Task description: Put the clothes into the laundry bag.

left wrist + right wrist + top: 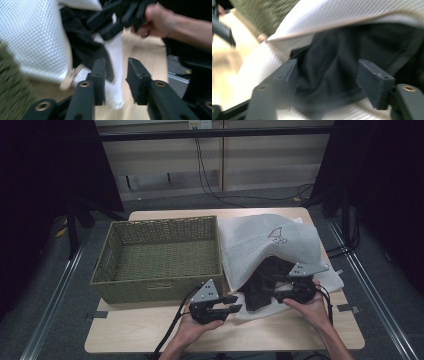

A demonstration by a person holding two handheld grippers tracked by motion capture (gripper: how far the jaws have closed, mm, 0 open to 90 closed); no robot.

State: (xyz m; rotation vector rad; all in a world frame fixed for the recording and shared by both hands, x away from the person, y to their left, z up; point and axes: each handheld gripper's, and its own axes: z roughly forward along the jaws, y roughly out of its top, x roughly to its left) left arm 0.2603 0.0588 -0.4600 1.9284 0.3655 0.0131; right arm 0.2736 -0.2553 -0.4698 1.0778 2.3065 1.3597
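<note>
A green basket [159, 257] sits at the table's left. Your left gripper [231, 303] hangs released just off the white mesh bag [270, 242]. Your right gripper [271, 286] gapes wide, ungripping, at the black cloth [262, 285] in the bag's mouth.

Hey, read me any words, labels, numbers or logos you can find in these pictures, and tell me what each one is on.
No readable text.
White mesh bag: a small dark outline drawing, a picture, no letters made out.
Woven basket, near wall: a pale oblong patch, too blurred to tell.
</note>
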